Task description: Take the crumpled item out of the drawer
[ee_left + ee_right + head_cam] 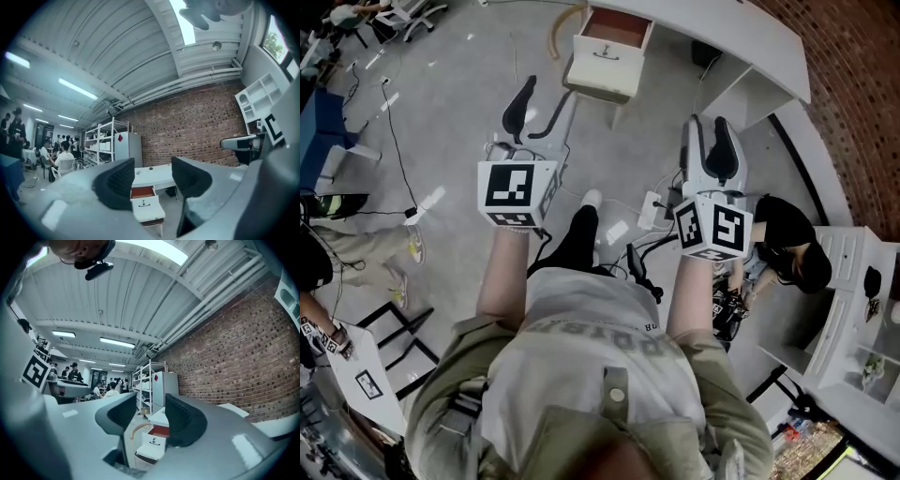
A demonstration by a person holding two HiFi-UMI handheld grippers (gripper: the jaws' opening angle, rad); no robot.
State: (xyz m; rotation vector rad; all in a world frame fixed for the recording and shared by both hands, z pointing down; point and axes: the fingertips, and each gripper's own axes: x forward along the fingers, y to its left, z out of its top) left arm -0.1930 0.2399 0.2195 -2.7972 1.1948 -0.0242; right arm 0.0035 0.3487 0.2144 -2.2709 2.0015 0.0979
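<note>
A small white drawer stands pulled open under the white desk, far ahead of me; its inside is reddish-brown. No crumpled item shows in it from here. My left gripper is held out in mid-air over the floor, jaws apart with nothing between them. My right gripper hangs level with it on the right, also open and empty. In the left gripper view the drawer sits low between the left gripper's pads. In the right gripper view the drawer lies below the right gripper.
Cables and a power strip lie on the grey floor between me and the desk. A person in black crouches at the right beside white shelving. A brick wall runs behind the desk. A tan hoop lies left of the drawer.
</note>
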